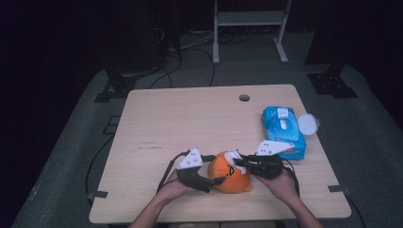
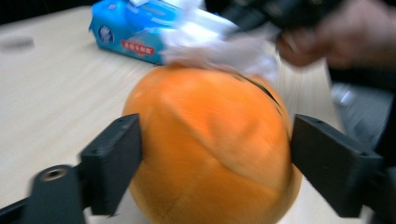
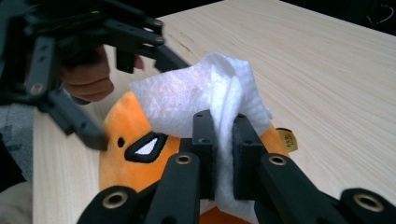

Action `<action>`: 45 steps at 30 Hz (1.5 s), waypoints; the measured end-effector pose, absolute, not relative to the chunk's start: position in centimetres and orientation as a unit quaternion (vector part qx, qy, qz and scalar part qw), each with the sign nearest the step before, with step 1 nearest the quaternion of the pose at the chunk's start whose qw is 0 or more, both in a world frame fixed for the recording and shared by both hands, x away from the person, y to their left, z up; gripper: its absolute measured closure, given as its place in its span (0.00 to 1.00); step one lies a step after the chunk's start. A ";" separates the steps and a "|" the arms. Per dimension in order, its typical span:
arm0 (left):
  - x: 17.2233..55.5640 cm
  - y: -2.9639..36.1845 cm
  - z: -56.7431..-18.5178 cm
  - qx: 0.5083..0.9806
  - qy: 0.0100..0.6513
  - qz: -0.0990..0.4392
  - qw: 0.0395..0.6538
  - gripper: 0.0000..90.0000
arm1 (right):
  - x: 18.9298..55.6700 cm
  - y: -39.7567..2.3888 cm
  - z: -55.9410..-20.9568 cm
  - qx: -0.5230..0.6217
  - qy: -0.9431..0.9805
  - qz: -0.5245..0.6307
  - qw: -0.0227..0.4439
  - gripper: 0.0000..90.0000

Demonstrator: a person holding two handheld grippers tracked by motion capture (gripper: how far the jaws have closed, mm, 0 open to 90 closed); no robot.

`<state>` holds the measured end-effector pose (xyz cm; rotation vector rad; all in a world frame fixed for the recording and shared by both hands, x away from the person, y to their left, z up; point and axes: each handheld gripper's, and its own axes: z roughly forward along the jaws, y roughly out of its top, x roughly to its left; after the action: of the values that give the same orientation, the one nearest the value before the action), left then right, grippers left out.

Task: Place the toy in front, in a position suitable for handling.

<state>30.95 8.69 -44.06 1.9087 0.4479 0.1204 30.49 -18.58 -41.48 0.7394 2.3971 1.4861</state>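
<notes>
A round orange plush toy (image 1: 230, 173) with a drawn face lies near the table's front edge. My left gripper (image 1: 214, 183) comes at it from the left. In the left gripper view its jaws stand wide on either side of the toy (image 2: 210, 149), right at its flanks, and I see no dent in the plush. My right gripper (image 1: 237, 164) is shut on a white wipe (image 3: 196, 88) and holds it against the top of the toy (image 3: 126, 135). The wipe (image 2: 219, 46) drapes over the toy's far side.
A blue pack of wipes (image 1: 284, 130) lies at the right of the wooden table (image 1: 180, 118), with a round white lid (image 1: 309, 123) beside it at the table's edge. A cable hole (image 1: 244, 98) sits near the far edge.
</notes>
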 end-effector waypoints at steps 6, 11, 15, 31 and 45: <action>30.4 8.4 -44.0 0.819 0.165 0.077 0.544 0.31 | 29.3 -16.9 -40.5 0.223 0.821 0.512 0.118 0.91; 28.9 7.6 -43.6 0.832 0.091 0.134 0.531 0.36 | 28.6 -15.4 -39.7 0.196 0.820 0.526 0.115 0.91; 29.1 7.9 -43.8 0.833 0.085 0.135 0.529 0.38 | 29.9 -16.9 -40.1 0.222 0.816 0.518 0.128 0.91; 29.8 7.8 -43.6 0.826 0.158 0.073 0.536 0.29 | 28.8 -15.7 -40.1 0.202 0.824 0.522 0.089 0.91; 29.7 8.9 -43.8 0.833 0.151 0.069 0.527 0.25 | 30.5 -19.8 -41.1 0.257 0.820 0.498 0.115 0.91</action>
<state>29.74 8.92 -43.76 1.9915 0.3619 0.1649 30.45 -19.84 -41.12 0.7538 2.4044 1.4595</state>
